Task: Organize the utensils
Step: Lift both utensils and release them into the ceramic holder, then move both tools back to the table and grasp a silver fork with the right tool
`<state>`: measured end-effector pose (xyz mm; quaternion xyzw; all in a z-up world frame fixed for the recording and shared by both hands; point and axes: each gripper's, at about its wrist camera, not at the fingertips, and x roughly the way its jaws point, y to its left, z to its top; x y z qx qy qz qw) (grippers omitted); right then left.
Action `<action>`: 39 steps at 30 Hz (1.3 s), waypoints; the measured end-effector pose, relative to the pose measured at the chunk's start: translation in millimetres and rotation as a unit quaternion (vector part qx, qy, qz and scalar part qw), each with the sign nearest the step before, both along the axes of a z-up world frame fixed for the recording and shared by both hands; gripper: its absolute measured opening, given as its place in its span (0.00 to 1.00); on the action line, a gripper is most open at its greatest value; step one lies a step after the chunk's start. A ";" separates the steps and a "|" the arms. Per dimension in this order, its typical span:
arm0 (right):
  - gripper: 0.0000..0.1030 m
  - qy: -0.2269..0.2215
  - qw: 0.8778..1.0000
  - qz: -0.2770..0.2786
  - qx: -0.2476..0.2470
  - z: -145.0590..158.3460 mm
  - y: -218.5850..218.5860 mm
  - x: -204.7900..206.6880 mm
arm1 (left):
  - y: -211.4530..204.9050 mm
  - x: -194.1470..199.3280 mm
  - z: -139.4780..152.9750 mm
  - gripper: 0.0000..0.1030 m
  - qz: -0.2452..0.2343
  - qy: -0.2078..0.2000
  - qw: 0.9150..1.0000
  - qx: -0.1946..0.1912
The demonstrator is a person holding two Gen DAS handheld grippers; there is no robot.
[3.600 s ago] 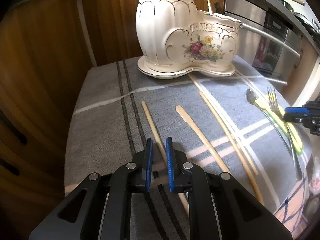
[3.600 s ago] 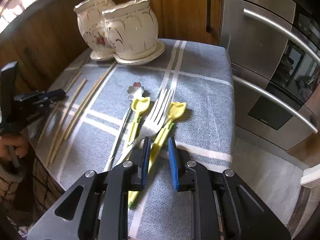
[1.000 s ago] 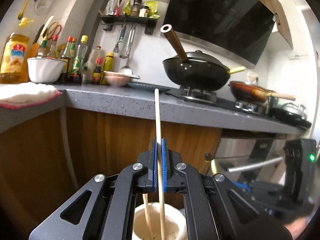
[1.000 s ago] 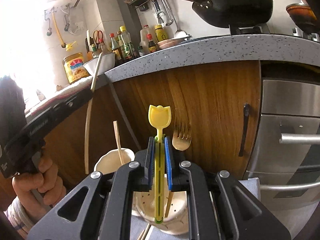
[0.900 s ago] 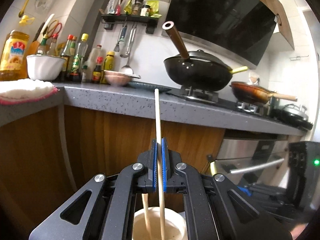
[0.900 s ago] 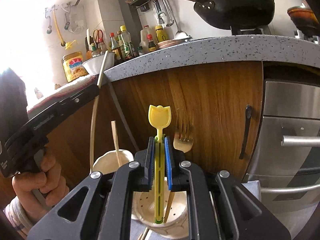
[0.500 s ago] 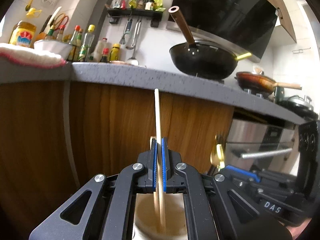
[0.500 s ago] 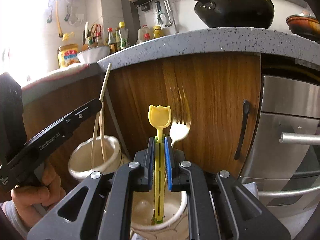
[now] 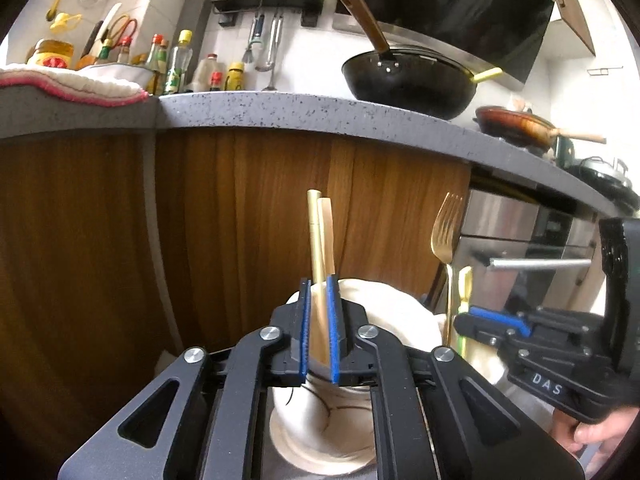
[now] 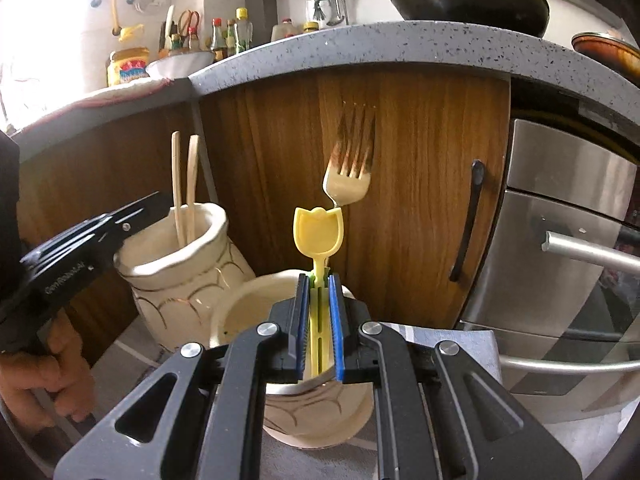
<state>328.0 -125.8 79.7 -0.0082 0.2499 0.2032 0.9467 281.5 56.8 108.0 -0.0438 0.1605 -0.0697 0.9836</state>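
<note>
Where we give a place, reference: the cream ceramic holder [image 10: 180, 280], with a tall compartment and a lower one joined in front of it.
Chopsticks: two pale sticks [image 10: 184, 184] stand nearly upright in the holder's tall compartment, tips well above the rim.
Yellow utensil: the tulip-headed piece [image 10: 318, 230] stands upright over the holder's low compartment, with its lower end down inside the mouth.
Gold fork: a fork [image 10: 348, 176] stands tines-up in the same low compartment, just behind the yellow utensil.
Left gripper: the left gripper [image 9: 318, 320] sits at the rim of the holder's tall compartment. Its jaws are slightly parted around the sticks, with a gap showing on each side, so we judge that it grips nothing.
Right gripper: the right gripper [image 10: 319, 320] is above the holder's low compartment, and its pads appear to pinch the yellow handle.
Done: we judge the chopsticks and fork stowed.
In hand: the yellow utensil is seated but not yet let go.
Left to do: release it and draw both grippers clear of the holder. Neither view shows the surface in front of the holder, so we cannot tell what else awaits sorting.
</note>
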 end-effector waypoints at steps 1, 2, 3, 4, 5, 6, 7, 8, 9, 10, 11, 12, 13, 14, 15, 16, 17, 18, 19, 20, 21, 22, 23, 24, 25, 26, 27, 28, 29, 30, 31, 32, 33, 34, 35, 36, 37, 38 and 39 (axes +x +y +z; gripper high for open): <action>0.11 0.000 1.000 -0.001 0.000 0.8 -1.2 -1.3 | 0.8 -1.9 1.1 0.13 0.000 0.000 1.000 0.001; 0.12 0.000 1.000 0.001 0.001 1.7 -2.5 -3.2 | 0.9 -4.3 1.9 0.15 0.001 -0.001 1.000 0.002; 0.13 0.000 1.000 0.001 0.001 2.9 -4.0 -4.7 | 1.8 -7.7 3.3 0.20 0.002 -0.005 1.000 0.003; 0.23 0.000 1.000 0.001 0.002 4.1 -6.1 -6.3 | 2.9 -11.4 4.6 0.28 0.004 -0.007 1.000 0.003; 0.32 -0.003 1.000 0.002 0.004 6.1 -8.3 -9.4 | 3.1 -14.0 5.2 0.32 0.006 -0.008 1.000 0.004; 0.32 -0.006 1.000 0.003 0.006 8.4 -10.8 -13.3 | 3.8 -18.0 6.0 0.36 0.007 -0.008 1.000 0.006; 0.32 -0.009 1.000 0.003 0.006 10.7 -12.8 -16.5 | 4.1 -22.3 6.3 0.39 0.008 -0.007 1.000 0.010; 0.32 -0.010 1.000 0.005 0.007 12.8 -15.5 -20.8 | 4.0 -25.4 6.1 0.40 0.008 -0.005 1.000 0.012; 0.32 -0.010 1.000 0.007 0.009 14.7 -18.7 -25.2 | 4.4 -30.2 4.9 0.42 0.009 0.002 1.000 0.015; 0.32 -0.010 1.000 0.008 0.009 16.6 -21.0 -28.5 | 4.7 -33.7 3.8 0.43 0.008 0.008 1.000 0.015; 0.32 -0.009 1.000 0.009 0.008 18.1 -24.2 -33.0 | 4.9 -37.6 2.2 0.43 0.007 0.013 1.000 0.016; 0.32 -0.006 1.000 0.010 0.007 18.7 -28.0 -37.1 | 4.8 -42.2 -0.2 0.44 0.008 0.021 1.000 0.018; 0.32 -0.002 1.000 0.011 0.007 18.7 -30.4 -40.3 | 5.0 -47.4 -2.5 0.46 0.008 0.027 0.999 0.019; 0.32 0.003 1.000 0.013 0.005 18.0 -33.5 -43.9 | 4.8 -50.7 -4.5 0.46 0.008 0.034 0.999 0.019; 0.32 0.011 1.000 0.017 0.003 16.0 -38.0 -49.0 | 4.4 -55.8 -8.0 0.46 0.007 0.045 0.999 0.019; 0.32 0.015 1.000 0.018 0.000 14.4 -40.5 -52.1 | 3.8 -61.6 -11.2 0.46 0.005 0.049 0.999 0.020; 0.32 0.023 1.000 0.021 -0.004 11.5 -43.9 -56.7 | 3.0 -69.7 -14.9 0.46 0.003 0.052 0.998 0.021; 0.32 0.030 0.999 0.022 -0.010 8.0 -47.7 -62.0 | 2.3 -75.9 -18.6 0.47 0.002 0.055 0.998 0.020; 0.32 0.036 0.999 0.022 -0.015 4.7 -51.1 -66.6 | 1.8 -80.9 -22.4 0.48 0.000 0.060 0.998 0.019; 0.32 0.042 0.999 0.021 -0.017 1.0 -54.9 -71.5 | 1.2 -85.8 -26.6 0.48 0.000 0.067 0.998 0.017; 0.32 0.052 0.998 0.021 -0.020 -3.9 -59.2 -76.5 | 0.1 -91.8 -33.0 0.48 0.000 0.079 0.997 0.014; 0.32 0.064 0.998 0.020 -0.021 -9.3 -63.4 -80.9 | -1.1 -95.3 -38.2 0.48 -0.001 0.090 0.996 0.014; 0.32 0.073 0.997 0.019 -0.020 -14.6 -67.4 -84.6 | -2.5 -97.8 -43.9 0.48 -0.001 0.103 0.995 0.015; 0.32 0.083 0.996 0.018 -0.019 -19.7 -71.7 -88.5 | -4.2 -100.7 -51.1 0.48 -0.002 0.119 0.993 0.016; 0.32 0.094 0.995 0.017 -0.018 -26.1 -76.5 -93.8 | -6.0 -103.4 -58.4 0.48 -0.004 0.137 0.990 0.017; 0.32 0.101 0.995 0.016 -0.020 -32.5 -80.5 -99.7 | -8.0 -106.5 -65.4 0.48 -0.008 0.152 0.988 0.017; 0.32 0.107 0.994 0.017 -0.024 -38.6 -83.4 -105.5 | -10.1 -108.9 -70.6 0.48 -0.009 0.162 0.987 0.019; 0.34 0.112 0.993 0.018 -0.025 -43.4 -85.5 -110.3 | -11.9 -111.3 -75.4 0.48 -0.011 0.171 0.985 0.020; 0.35 0.120 0.992 0.020 -0.027 -48.7 -87.6 -115.7 | -14.3 -115.2 -81.3 0.48 -0.015 0.182 0.983 0.021; 0.35 0.129 0.991 0.022 -0.029 -54.4 -89.6 -121.1 | -16.2 -118.0 -85.2 0.48 -0.016 0.188 0.982 0.023; 0.35 0.133 0.990 0.023 -0.029 -57.4 -91.1 -124.5 | -18.3 -120.3 -89.2 0.48 -0.016 0.195 0.980 0.025; 0.35 0.141 0.989 0.024 -0.026 -61.1 -93.2 -127.7 | -20.5 -122.3 -92.9 0.48 -0.018 0.200 0.979 0.026; 0.35 0.152 0.988 0.027 -0.019 -65.4 -95.7 -129.4 | -22.4 -123.9 -95.5 0.48 -0.018 0.203 0.979 0.028; 0.35 0.160 0.987 0.029 -0.015 -69.1 -96.8 -130.6 | -25.2 -124.8 -98.5 0.48 -0.018 0.208 0.977 0.031; 0.35 0.163 0.986 0.028 -0.015 -71.3 -98.0 -131.7 | -28.7 -124.9 -100.1 0.48 -0.019 0.212 0.977 0.035; 0.35 0.166 0.986 0.028 -0.014 -74.1 -98.5 -133.0 | -31.3 -125.2 -101.7 0.48 -0.019 0.214 0.976 0.039; 0.36 0.173 0.984 0.030 -0.009 -77.2 -99.1 -132.8 | -33.0 -125.7 -102.0 0.48 -0.019 0.221 0.974 0.040; 0.36 0.183 0.982 0.034 0.000 -80.5 -99.8 -132.3 | -36.1 -125.6 -103.0 0.48 -0.019 0.222 0.974 0.046; 0.36 0.193 0.981 0.037 0.009 -83.7 -99.9 -131.7 | -39.2 -125.9 -104.5 0.48 -0.020 0.225 0.973 0.053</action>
